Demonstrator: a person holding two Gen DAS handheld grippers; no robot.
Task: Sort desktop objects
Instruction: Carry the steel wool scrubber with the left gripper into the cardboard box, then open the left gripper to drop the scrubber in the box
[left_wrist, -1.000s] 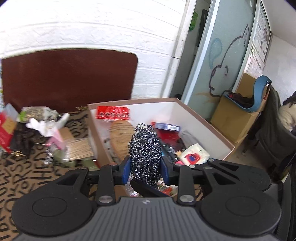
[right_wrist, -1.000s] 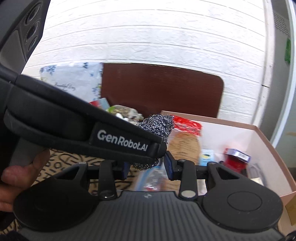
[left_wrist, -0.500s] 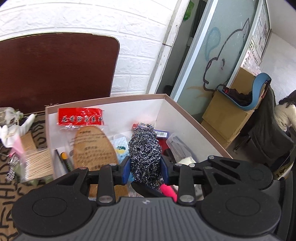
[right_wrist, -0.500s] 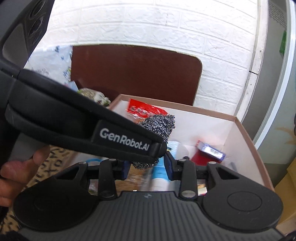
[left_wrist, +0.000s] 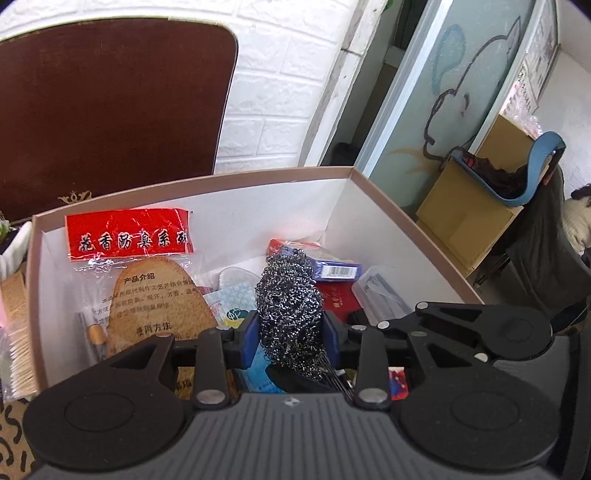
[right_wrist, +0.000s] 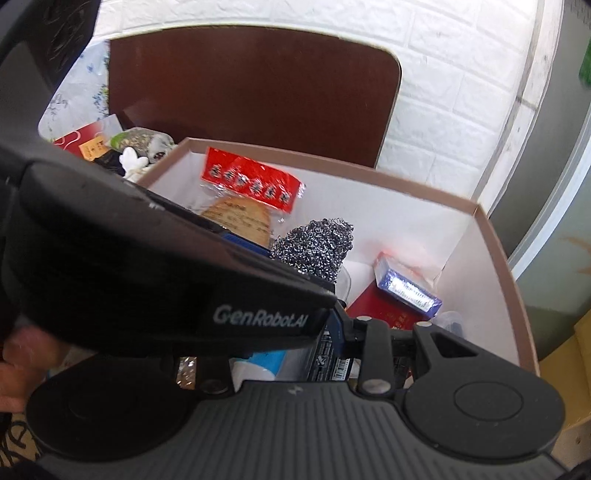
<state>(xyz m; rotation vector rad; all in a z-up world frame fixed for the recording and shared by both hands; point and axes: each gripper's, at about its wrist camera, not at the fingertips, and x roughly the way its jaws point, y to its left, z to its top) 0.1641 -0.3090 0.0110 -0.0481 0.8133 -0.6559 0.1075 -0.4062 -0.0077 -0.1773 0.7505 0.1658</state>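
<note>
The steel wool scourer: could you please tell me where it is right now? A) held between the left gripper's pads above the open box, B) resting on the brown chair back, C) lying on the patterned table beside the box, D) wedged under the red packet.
A: the steel wool scourer sits between the blue pads of the left gripper, above the contents of the open box.
</note>
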